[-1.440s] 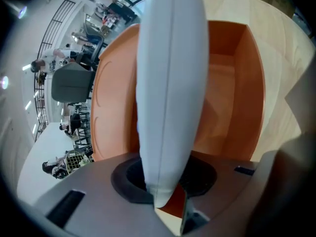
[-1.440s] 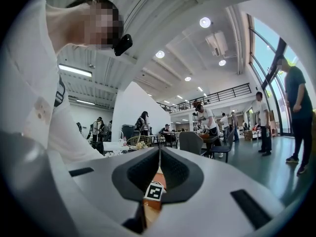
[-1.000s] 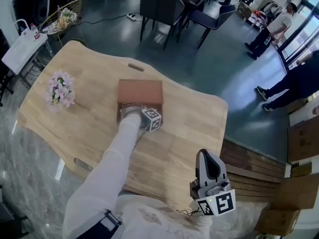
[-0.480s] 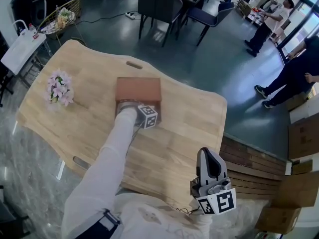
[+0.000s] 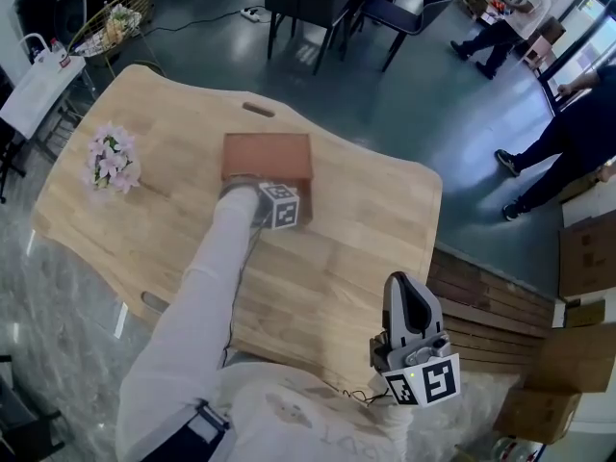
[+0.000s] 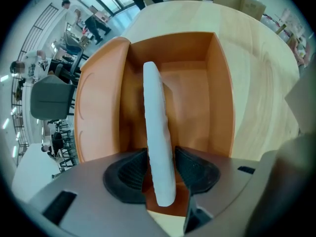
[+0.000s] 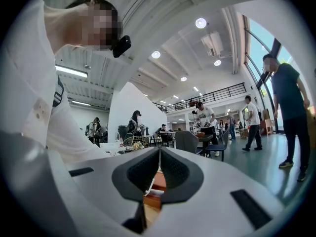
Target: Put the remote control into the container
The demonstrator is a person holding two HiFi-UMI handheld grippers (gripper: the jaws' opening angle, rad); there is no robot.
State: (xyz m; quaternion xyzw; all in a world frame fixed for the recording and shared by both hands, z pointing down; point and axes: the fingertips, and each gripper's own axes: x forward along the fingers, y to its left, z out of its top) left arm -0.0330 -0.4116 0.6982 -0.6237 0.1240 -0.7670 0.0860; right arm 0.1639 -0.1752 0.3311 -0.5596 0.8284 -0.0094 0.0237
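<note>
Reaching lengthwise down into the container (image 6: 219, 83), the remote control (image 6: 157, 127) has its far end deep between the orange walls and its near end between the jaws of the left gripper (image 6: 160, 157); going in end first suits, as I judge it, a long slim thing and a container not much longer than itself; whether the far end rests on the container's floor I cannot tell. The jaws of that gripper have just been opening, and they stand apart with the remote control between them; they sit close on either side but do not look pressed on it, so the grip reads as let go, which fits a release made once the remote control is well within the walls. In the head view the left gripper points steeply down over the near side of the container, which puts the release above the opening. The container stands near the middle of the wooden table (image 5: 366, 248), with a small bunch of flowers (image 5: 113, 160) well apart to its left. The right gripper (image 5: 406, 292) is held near the person's body, off the table's near edge, its jaws closed together on nothing; it has no part in this step, so it is best kept clear.
</note>
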